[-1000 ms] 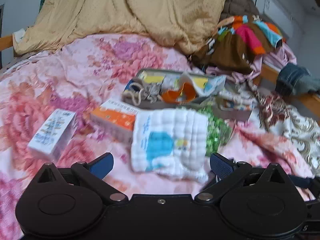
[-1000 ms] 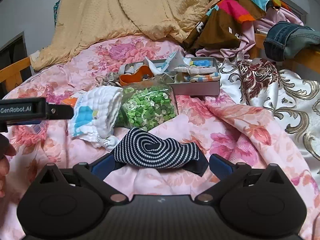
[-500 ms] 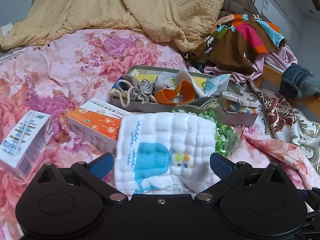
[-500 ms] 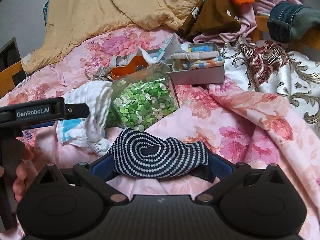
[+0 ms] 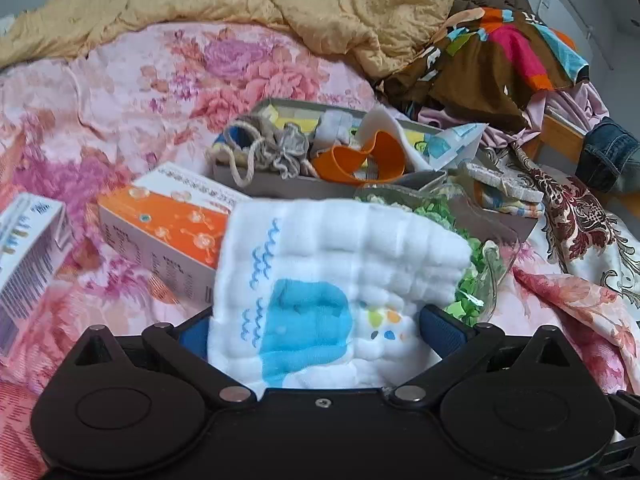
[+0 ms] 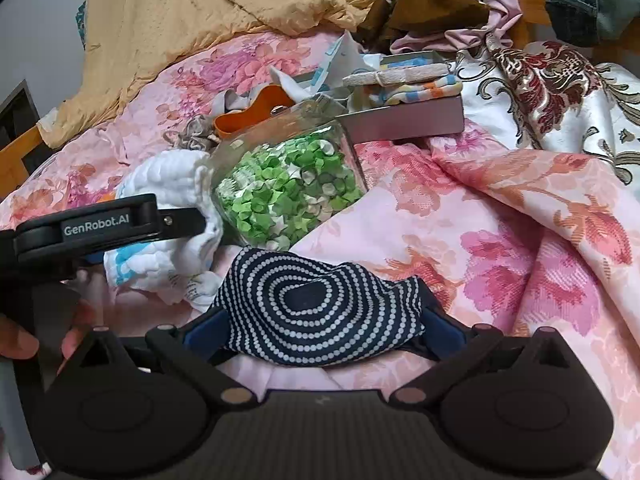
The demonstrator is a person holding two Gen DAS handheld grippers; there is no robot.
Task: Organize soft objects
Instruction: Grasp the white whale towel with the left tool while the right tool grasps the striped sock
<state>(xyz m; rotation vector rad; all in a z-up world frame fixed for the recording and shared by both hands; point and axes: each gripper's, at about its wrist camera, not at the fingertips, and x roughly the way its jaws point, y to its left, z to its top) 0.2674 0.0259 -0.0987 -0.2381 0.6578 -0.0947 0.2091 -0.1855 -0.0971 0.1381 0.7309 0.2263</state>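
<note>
A white quilted cloth [image 5: 340, 256] with a blue whale print lies on the floral bedspread, leaning on a clear jar of green paper stars [image 6: 288, 188]. My left gripper [image 5: 316, 320] is open, with its blue-padded fingers on either side of the cloth's near end. The right wrist view shows that gripper [image 6: 188, 218] from the side, over the white cloth [image 6: 172, 184]. A navy cloth with white dotted rings [image 6: 320, 304] spans the gap between the fingers of my right gripper [image 6: 320, 320], which stand wide apart. Whether the pads touch it is hidden.
A grey tray [image 5: 280, 188] behind the jar holds cord, an orange band and folded cloths. An orange box [image 5: 168, 232] and a white box [image 5: 28, 256] lie left. A tan quilt [image 5: 280, 0], heaped clothes [image 5: 500, 52] and patterned satin [image 6: 560, 92] ring the bed. A hand [image 6: 24, 344] grips the left handle.
My left gripper has moved forward, so the white cloth now sits between its fingers. The right gripper has closed in on the jar, and the navy cloth has stayed between its fingers.
</note>
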